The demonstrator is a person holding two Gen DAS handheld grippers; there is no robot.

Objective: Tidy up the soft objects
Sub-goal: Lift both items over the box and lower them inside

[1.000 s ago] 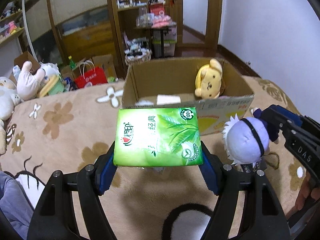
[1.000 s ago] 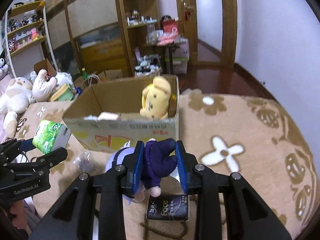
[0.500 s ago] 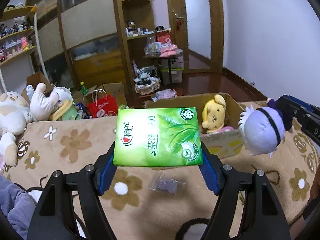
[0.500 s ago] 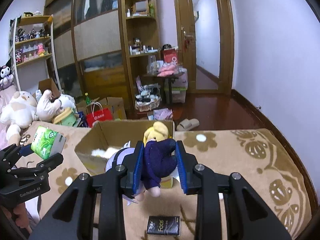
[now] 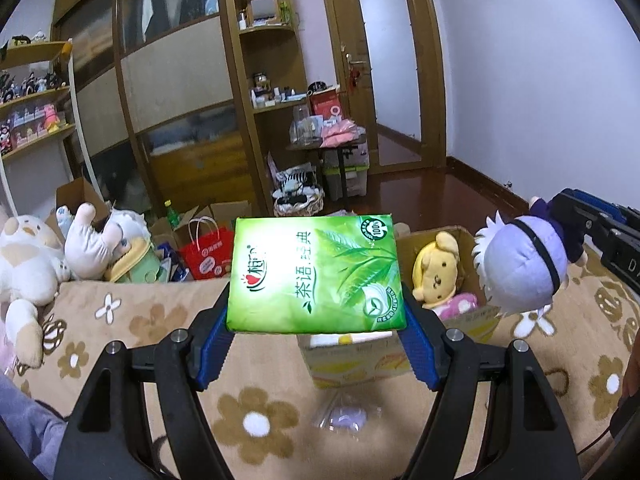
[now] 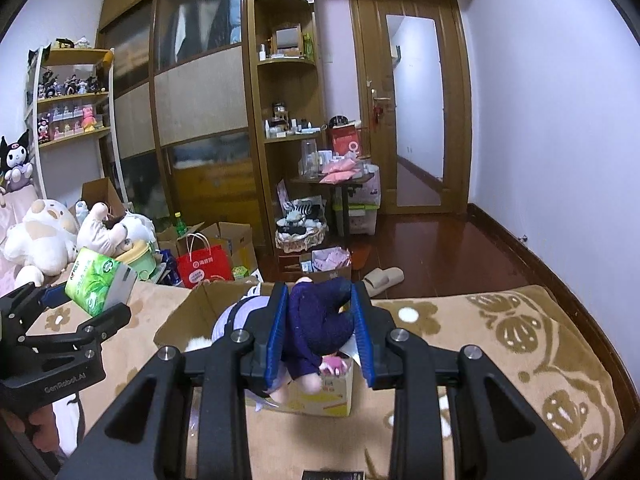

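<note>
Now that both loads have risen, left gripper [image 5: 316, 344] clamps tissue pack [image 5: 316, 276], right gripper [image 6: 320, 332] clamps doll [image 6: 316, 328], box [image 6: 180, 320] just ahead below—drop looks next.

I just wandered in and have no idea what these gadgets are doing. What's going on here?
A person is tidying soft things using two hand-held grippers. The left gripper has its jaws clamped on a green tissue pack, held in the air. The right gripper squeezes a small doll with white hair by its dark blue body. Both hang above a flowered blanket, near a cardboard box that already holds a yellow plush dog.
</note>
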